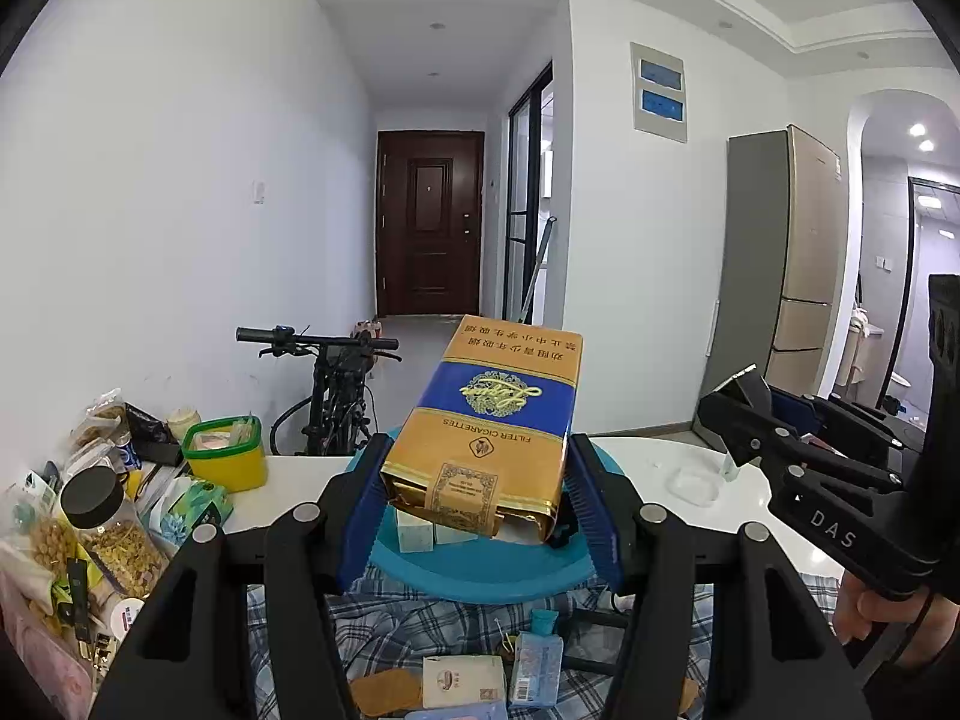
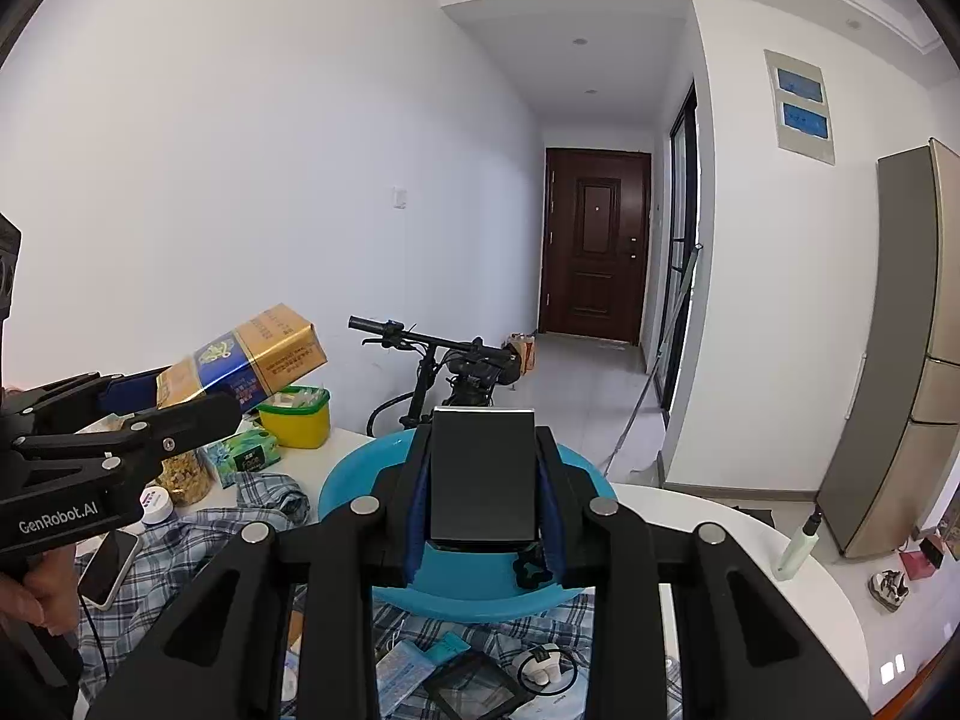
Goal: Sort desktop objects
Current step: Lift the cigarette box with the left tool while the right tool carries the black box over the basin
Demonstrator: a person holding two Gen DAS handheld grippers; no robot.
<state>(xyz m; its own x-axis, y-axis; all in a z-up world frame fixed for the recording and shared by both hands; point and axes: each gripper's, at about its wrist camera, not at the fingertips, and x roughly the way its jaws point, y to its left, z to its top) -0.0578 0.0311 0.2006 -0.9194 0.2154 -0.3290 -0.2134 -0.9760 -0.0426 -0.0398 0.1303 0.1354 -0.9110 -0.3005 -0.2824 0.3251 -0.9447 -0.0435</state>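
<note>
My left gripper (image 1: 474, 480) is shut on a gold and blue cigarette carton (image 1: 492, 420), held tilted above the blue basin (image 1: 480, 576). The carton also shows in the right wrist view (image 2: 246, 360), high at the left. My right gripper (image 2: 483, 480) is shut on a flat black box (image 2: 483, 474), held over the blue basin (image 2: 342, 492). Small pale boxes (image 1: 420, 531) lie inside the basin. The right gripper also shows in the left wrist view (image 1: 744, 420), at the right.
A yellow tub with a green rim (image 1: 225, 453), jars (image 1: 114, 534) and packets crowd the table's left. A plaid cloth (image 1: 420, 624) carries small items such as a blue bottle (image 1: 537, 660). A phone (image 2: 111, 564) lies on the cloth. A bicycle (image 2: 444, 372) stands behind the white table (image 2: 750, 546).
</note>
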